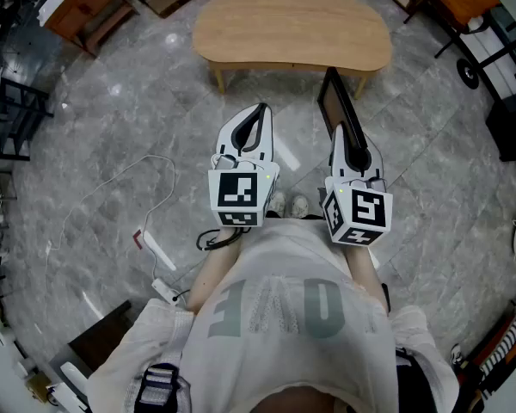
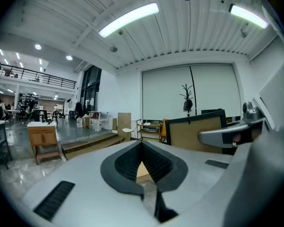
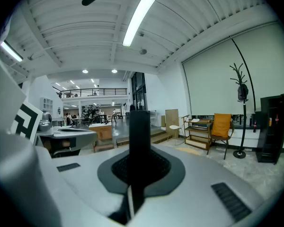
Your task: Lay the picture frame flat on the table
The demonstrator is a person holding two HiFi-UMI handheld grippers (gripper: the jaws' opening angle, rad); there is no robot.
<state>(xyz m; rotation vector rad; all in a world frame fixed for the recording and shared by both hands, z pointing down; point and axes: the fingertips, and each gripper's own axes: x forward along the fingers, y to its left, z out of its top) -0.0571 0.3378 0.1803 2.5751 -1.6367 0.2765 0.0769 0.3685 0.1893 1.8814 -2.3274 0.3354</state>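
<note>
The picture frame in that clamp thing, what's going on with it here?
A person holds a gripper in each hand. The right gripper is clamped on the edge of a black picture frame, holding it up in the air. The left gripper is shut and empty beside it. The low wooden table stands just ahead, and the frame is not yet laid on it.

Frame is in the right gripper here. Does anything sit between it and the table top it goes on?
Nothing visible does. The right gripper holds the picture frame upright in front of the wooden table. The table's top is bare, and only open floor lies between them.
</note>
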